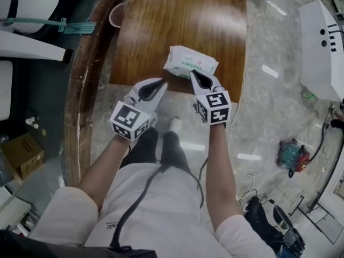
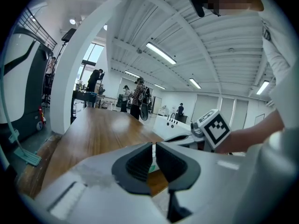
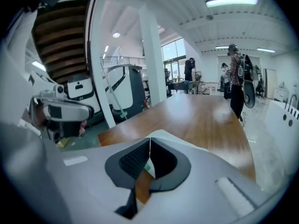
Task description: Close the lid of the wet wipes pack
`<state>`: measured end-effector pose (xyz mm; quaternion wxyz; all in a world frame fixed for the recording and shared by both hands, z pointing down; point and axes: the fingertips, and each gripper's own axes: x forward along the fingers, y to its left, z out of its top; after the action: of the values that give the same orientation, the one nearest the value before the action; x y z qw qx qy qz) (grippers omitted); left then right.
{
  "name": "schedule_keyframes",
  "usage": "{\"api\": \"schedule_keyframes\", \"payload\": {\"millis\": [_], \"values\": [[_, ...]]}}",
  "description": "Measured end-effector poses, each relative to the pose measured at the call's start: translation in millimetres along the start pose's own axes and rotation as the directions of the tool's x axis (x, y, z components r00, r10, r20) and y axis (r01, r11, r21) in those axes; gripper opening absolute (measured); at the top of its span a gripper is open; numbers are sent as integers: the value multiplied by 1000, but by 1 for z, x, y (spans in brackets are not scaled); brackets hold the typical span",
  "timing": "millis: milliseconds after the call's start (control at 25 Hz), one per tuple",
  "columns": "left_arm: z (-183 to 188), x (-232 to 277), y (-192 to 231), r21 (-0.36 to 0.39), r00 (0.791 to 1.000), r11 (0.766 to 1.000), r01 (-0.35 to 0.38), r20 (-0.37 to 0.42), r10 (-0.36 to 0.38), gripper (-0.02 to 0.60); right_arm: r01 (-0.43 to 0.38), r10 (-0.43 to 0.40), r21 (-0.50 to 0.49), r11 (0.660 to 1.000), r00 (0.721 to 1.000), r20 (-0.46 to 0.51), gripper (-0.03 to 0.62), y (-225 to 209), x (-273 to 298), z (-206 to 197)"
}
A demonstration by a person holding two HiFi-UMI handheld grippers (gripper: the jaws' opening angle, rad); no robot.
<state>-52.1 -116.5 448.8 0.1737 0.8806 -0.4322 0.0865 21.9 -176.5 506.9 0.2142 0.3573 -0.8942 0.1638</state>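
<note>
The right gripper [image 3: 149, 143] has its fingers pressed together on nothing. The left gripper [image 2: 154, 148] shows only a slit between its fingers, which also hold nothing. Both tips sit just beside the wet wipes pack [image 1: 191, 62], which lies at the near edge of the counter [image 1: 177, 20]. The pack is probably light, soft, slippery film, so the stiffer lid on top is the place to press.

Lab hall: white machines [image 1: 322, 47], ceiling strip lights [image 2: 161, 53].
</note>
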Motion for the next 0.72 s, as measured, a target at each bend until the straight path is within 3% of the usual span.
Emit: {"api": "schedule_keyframes", "payload": {"millis": [120,520,720], "values": [[17,-6,-7,15,1000,1000,3,18,-3,26,10,-17,74,997,996,87,9,2,-27,17],[56,-25,-31,62,997,998,25,67,-29,26,46,-61,74,996,974,216,9,26,-92,59],[70,-35,-42,82,995,996,43,83,-50,26,66,-95,106,992,948,303,8,41,-125,76]]}}
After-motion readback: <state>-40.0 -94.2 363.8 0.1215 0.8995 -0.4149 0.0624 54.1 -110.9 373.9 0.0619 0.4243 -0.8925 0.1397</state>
